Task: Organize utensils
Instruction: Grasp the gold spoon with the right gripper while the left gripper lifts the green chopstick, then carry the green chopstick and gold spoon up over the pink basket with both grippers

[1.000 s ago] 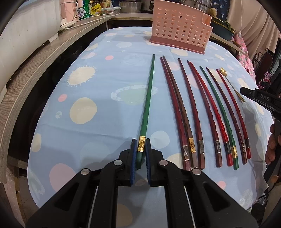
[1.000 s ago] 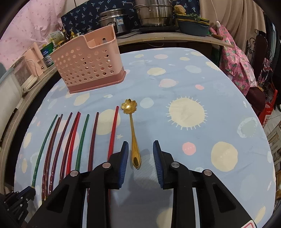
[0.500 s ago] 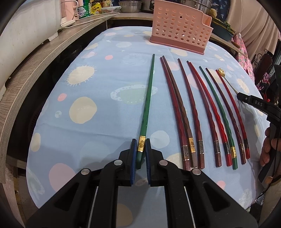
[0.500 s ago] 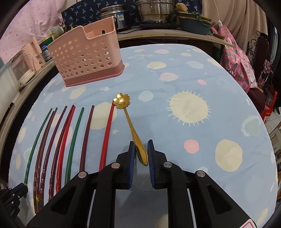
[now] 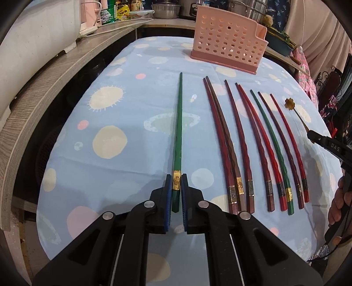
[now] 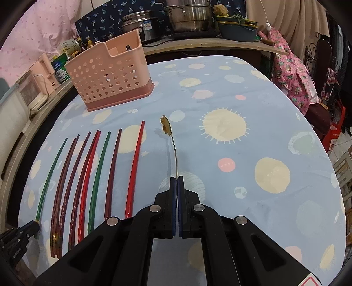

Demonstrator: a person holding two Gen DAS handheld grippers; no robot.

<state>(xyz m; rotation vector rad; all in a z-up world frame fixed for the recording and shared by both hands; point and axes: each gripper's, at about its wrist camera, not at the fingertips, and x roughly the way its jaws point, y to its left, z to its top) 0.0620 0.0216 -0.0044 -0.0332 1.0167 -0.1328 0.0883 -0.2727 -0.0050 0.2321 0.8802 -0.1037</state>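
Observation:
My left gripper (image 5: 176, 179) is shut on the thick end of a green chopstick (image 5: 178, 123) that lies on the blue tablecloth (image 5: 132, 92). Several red, brown and green chopsticks (image 5: 253, 140) lie in a row to its right. My right gripper (image 6: 177, 179) is shut on the handle of a gold flower spoon (image 6: 169, 136), lifted off the cloth and turned edge-on. The spoon (image 5: 290, 104) and the right gripper's tip (image 5: 312, 134) also show in the left wrist view. A pink perforated utensil basket (image 5: 228, 50) stands at the table's far side, also seen in the right wrist view (image 6: 107, 72).
A wooden counter (image 5: 44, 88) runs along the left with white appliances and jars. Pots (image 6: 189, 17) and a blue basin (image 6: 238, 30) stand on the back shelf. Pink floral cloth (image 6: 294, 72) hangs at the right. The row of chopsticks (image 6: 88, 176) lies left of the spoon.
My right gripper has closed on the spoon's handle and lifted it; the spoon has rolled edge-on. My left gripper stays shut on the green chopstick.

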